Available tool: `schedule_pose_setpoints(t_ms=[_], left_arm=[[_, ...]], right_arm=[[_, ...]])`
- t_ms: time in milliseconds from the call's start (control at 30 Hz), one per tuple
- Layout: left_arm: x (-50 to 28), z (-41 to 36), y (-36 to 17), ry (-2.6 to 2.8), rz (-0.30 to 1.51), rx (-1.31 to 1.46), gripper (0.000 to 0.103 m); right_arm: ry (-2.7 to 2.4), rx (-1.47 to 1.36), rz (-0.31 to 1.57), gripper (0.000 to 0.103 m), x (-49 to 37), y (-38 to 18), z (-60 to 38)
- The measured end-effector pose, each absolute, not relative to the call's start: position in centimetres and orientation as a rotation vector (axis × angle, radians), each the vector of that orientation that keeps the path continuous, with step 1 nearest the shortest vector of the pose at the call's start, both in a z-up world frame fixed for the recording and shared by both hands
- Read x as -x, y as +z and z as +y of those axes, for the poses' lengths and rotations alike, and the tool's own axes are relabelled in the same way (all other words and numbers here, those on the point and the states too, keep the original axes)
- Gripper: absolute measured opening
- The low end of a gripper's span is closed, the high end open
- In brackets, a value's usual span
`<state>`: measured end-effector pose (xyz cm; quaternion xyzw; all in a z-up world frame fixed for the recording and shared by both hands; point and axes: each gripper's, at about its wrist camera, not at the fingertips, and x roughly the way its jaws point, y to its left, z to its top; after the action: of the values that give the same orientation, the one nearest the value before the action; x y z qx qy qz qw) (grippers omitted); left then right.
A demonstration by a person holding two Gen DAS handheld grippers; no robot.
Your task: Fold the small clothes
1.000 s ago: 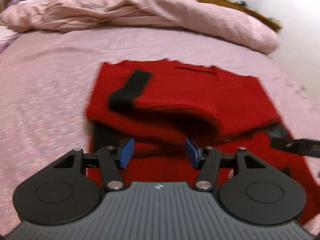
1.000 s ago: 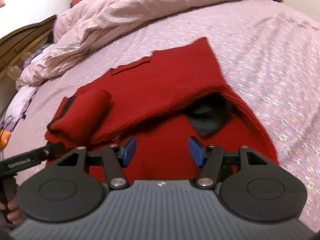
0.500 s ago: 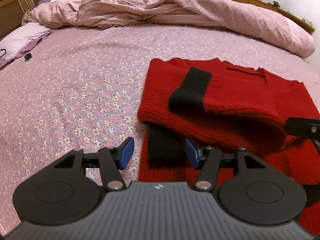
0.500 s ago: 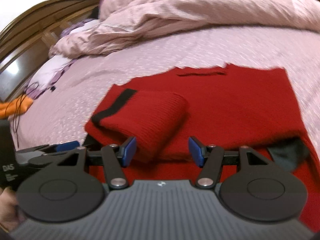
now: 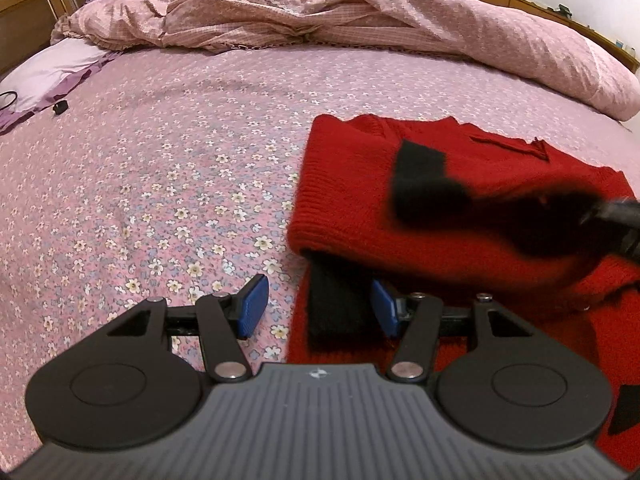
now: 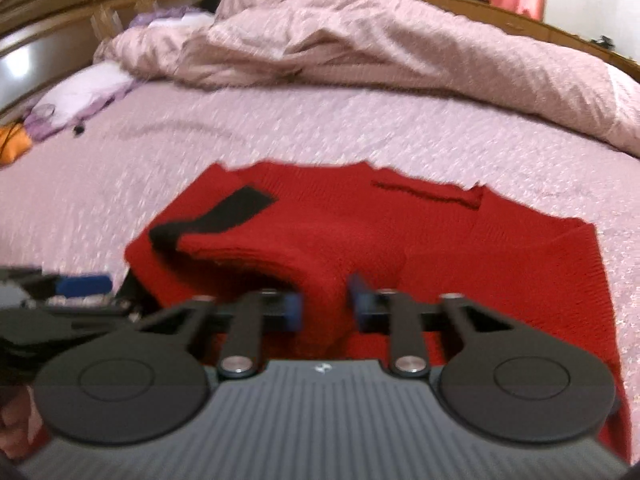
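L gripper (image 5: 316,306) is hanging at the sweater's (image 5: 460,220) 9 o'clock edge, tongs apart w/ nothing pinched: L pad (image 5: 253,306) is sitting over the bedsheet (image 5: 160,168), R pad over the knit, and the black hem band (image 5: 336,308) is lying between them, untouched as far as I can tell. Sweater is lying on the sheet at abt 2 o'clock in the L view, one sleeve already folded across, its black cuff (image 5: 420,164) on top.

R gripper (image 6: 325,304) is closing right now, w/ a ridge of red knit bunched between its pads; pic is blurry, so can't tell if the pads are pressing yet. It's sitting at 6 o'clock of the sweater, just under the folded sleeve.

Risks, as I'm reading it:
- R is biting a thick bunch, prob more than one layer. Lifting that could be dragging the folded sleeve open.
- L is straddling the edge, half over sheet. Closing here could be pinching sheet w/ the hem, then pulling bedding along.
- Only one side gripped while L is open means the knit could be skewing or stretching on the lift.
- Grippers are near each other at the low edge; a quick sweep could be knocking them together.
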<state>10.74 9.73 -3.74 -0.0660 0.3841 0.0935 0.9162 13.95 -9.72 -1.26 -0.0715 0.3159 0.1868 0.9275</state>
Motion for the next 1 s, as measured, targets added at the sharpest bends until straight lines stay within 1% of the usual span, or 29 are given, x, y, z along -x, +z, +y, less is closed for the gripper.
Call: schedule_pose_setpoints(t_ms=[167,267,333,467,533,600,833,1000], left_arm=[[-11.1,9.8,-3.9,0.202,0.794,0.14,0.062],[-11.3,9.8,-4.1,0.206,0.794,0.14,0.063],[-11.3,9.9,-4.1,0.208,0.795,0.143,0.064],[-11.3,9.8,-4.1,0.21,0.795,0.135,0.064],[-11.3,9.9,-4.1,0.208,0.796,0.137,0.064],[-11.3,9.9,-4.1,0.208,0.797,0.139,0.064],[-11.4,9.9,-4.1,0.21,0.799,0.143,0.064],[-11.3,10.0,-4.1,0.21,0.802,0.151,0.064]], right_arm=[[0.306,0.075,0.505,0.014,-13.2,1.3,-12.5],[0.256,0.036,0.466,0.014,-13.0,1.4,-14.4],[0.236,-0.012,0.482,0.014,-13.2,0.4,-15.7],[0.225,-0.133,0.592,0.017,-13.9,-2.8,-17.8],[0.195,-0.186,0.633,0.038,-13.8,-3.8,-18.7],[0.165,-0.246,0.628,0.047,-13.3,-4.1,-19.9],[0.075,-0.438,0.576,0.05,-11.1,-3.7,-24.8],[0.039,-0.548,0.644,0.051,-10.2,-5.1,-27.5]])
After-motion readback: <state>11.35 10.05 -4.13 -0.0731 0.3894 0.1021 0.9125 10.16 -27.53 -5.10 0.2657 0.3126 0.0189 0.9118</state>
